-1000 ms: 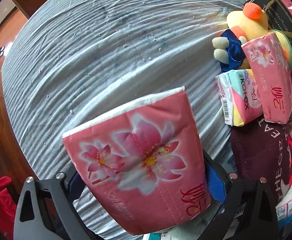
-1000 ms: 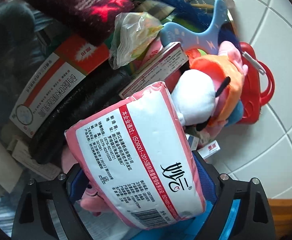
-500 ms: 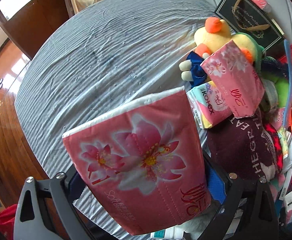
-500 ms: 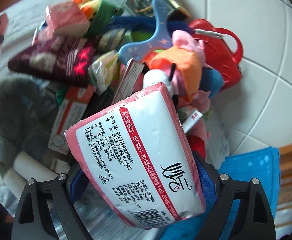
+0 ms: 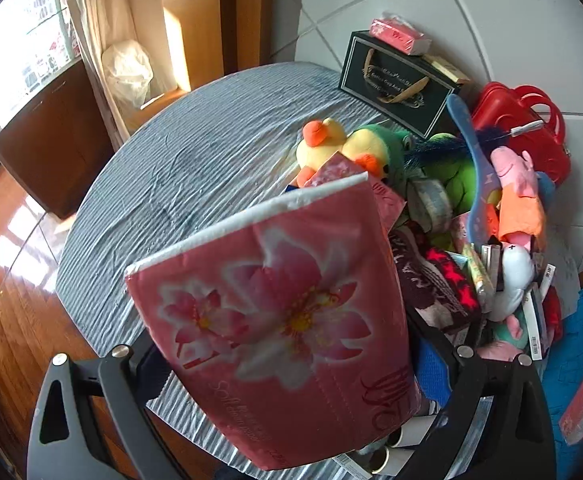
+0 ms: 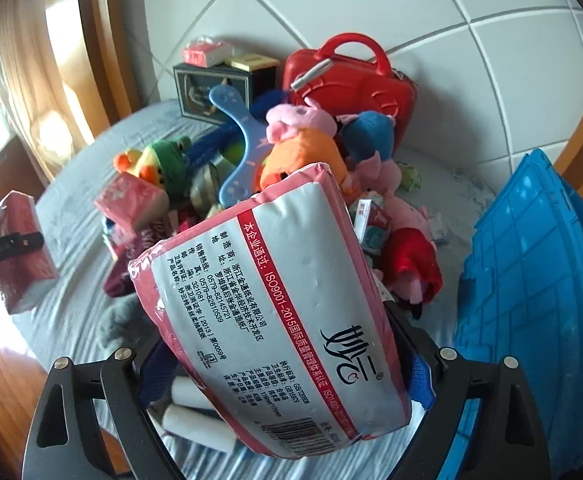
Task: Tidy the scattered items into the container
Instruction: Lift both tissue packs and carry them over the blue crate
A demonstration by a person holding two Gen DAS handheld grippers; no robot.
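Left tongs [image 5: 287, 364] gripping floral tissue pack [image 5: 283, 320], right tongs [image 6: 287, 356] gripping printed tissue pack [image 6: 275, 304], blue crate [image 6: 531, 280] rightward.

A round table [image 5: 195, 168] under a wrinkled grey-blue striped cloth stands by a white tiled wall [image 6: 431, 16]. Pale curtains [image 5: 103, 12] hang at a bright window [image 5: 15, 40], above a dark wooden cabinet [image 5: 51, 140] and glossy wood floor [image 5: 15, 280].
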